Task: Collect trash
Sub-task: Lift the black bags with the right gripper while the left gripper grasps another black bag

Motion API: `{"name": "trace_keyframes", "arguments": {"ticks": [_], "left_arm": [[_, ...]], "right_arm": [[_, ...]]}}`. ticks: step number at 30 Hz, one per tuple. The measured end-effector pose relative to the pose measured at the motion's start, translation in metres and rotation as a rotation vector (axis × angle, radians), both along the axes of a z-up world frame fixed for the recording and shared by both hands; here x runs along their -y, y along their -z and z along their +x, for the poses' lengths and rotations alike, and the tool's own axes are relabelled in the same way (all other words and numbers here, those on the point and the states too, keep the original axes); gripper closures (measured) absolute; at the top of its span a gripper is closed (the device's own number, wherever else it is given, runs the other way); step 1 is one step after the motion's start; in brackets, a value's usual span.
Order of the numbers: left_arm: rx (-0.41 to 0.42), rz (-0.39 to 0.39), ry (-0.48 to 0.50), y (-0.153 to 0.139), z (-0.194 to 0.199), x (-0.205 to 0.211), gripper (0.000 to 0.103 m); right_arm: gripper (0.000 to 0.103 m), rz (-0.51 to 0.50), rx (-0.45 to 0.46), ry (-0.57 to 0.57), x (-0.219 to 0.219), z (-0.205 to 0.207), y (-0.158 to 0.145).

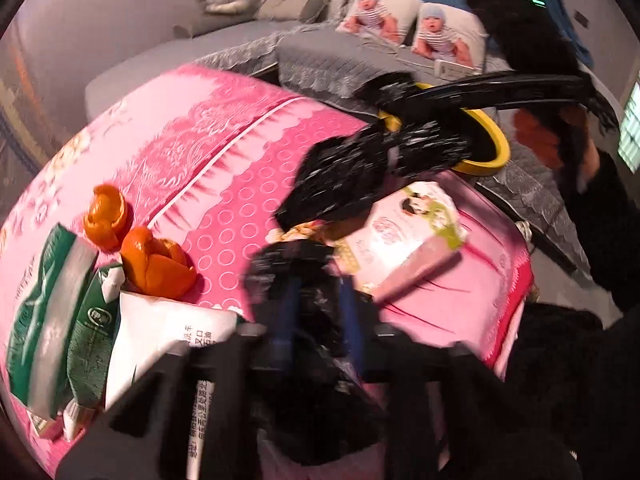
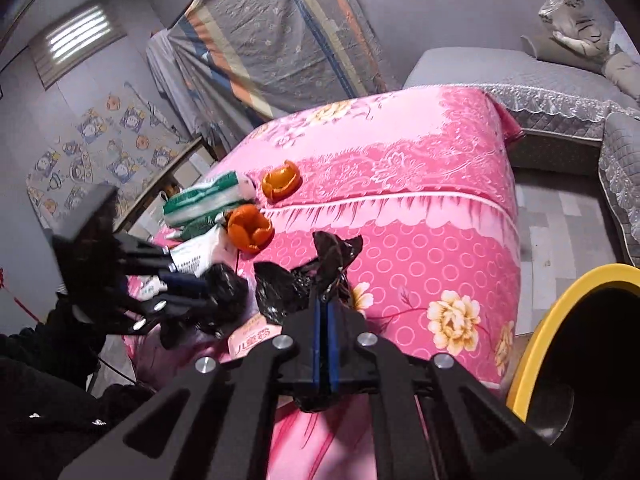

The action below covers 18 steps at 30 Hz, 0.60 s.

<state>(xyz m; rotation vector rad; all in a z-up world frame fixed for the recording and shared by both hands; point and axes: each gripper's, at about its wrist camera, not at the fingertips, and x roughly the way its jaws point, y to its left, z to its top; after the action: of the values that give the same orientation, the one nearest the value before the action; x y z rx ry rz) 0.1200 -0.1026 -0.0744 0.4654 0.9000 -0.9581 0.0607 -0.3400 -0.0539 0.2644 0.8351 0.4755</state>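
A black trash bag (image 1: pixel 360 176) stretches between both grippers over a pink-covered table (image 1: pixel 248 168). My left gripper (image 1: pixel 316 300) is shut on one edge of the bag; it shows in the right wrist view (image 2: pixel 212 296) too. My right gripper (image 2: pixel 326 300) is shut on the other edge of the bag (image 2: pixel 296 284). Two orange peels (image 1: pixel 156 264) (image 1: pixel 106 216), green-white wrappers (image 1: pixel 48 320), a white packet (image 1: pixel 160 336) and a pink-white carton (image 1: pixel 404 236) lie on the table. The peels (image 2: pixel 250 228) (image 2: pixel 282 180) and wrappers (image 2: pixel 204 204) also show in the right wrist view.
A yellow-rimmed bin (image 2: pixel 568 344) stands at the table's right side, also visible behind the bag (image 1: pixel 492 148). A grey sofa (image 2: pixel 520 80) with baby-print cushions (image 1: pixel 440 36) runs along the far side. Tiled floor (image 2: pixel 560 232) lies between table and sofa.
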Motion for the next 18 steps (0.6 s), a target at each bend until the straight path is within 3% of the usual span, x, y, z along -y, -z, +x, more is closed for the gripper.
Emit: {"name": "trace_keyframes", "arguments": {"ticks": [2, 6, 11, 14, 18], "left_arm": [[-0.009, -0.031, -0.012, -0.003, 0.003, -0.005, 0.103], [0.031, -0.066, -0.017, -0.017, -0.002, -0.011, 0.103], [0.063, -0.224, -0.015, -0.063, -0.007, -0.013, 0.103], [0.109, -0.282, -0.011, -0.087, -0.005, 0.008, 0.103], [0.105, -0.324, 0.034, -0.101, 0.003, 0.05, 0.103]], "right_arm": [[0.1, 0.025, 0.02, 0.023, 0.009, -0.006, -0.006], [0.1, 0.062, 0.063, 0.067, 0.028, -0.017, -0.017], [0.1, 0.058, 0.142, 0.159, 0.056, -0.038, -0.041], [0.1, 0.037, 0.181, 0.242, 0.08, -0.055, -0.055], [0.1, 0.015, 0.208, 0.365, 0.112, -0.078, -0.064]]}}
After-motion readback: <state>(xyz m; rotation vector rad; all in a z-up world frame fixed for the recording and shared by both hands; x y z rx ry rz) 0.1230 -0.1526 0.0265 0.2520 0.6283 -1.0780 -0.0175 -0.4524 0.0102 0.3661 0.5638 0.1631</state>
